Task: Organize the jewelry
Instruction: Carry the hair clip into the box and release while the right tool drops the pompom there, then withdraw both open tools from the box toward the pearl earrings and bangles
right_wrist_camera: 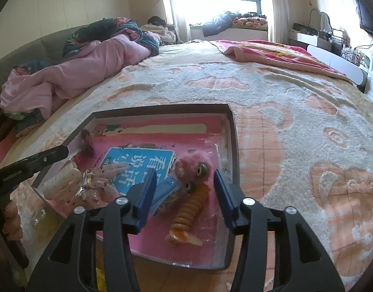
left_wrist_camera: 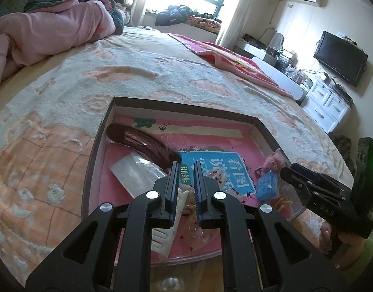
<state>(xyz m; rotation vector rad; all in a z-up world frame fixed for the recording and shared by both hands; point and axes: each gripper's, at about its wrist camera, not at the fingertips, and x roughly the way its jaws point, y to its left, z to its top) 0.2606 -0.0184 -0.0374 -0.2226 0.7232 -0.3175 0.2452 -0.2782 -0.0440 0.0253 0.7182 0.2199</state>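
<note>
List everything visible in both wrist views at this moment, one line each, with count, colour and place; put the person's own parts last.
box tray: one, dark rim, on the bed.
book: one, pink with blue panel, lining the tray floor.
hair clip: one, dark red, tray's far left.
clear bag: one, transparent, beside the clip.
white comb: one, near left of tray.
blue packet: one, between the right jaws, not pressed.
fuzzy toy: one, pink, right side of tray.
beaded piece: one, orange, near right.
bedspread: one, cream and peach.
quilt: one, pink, by the headboard.
television: one, black, on the wall.
left gripper: black, blue pads, shut.
right gripper: open.
</note>
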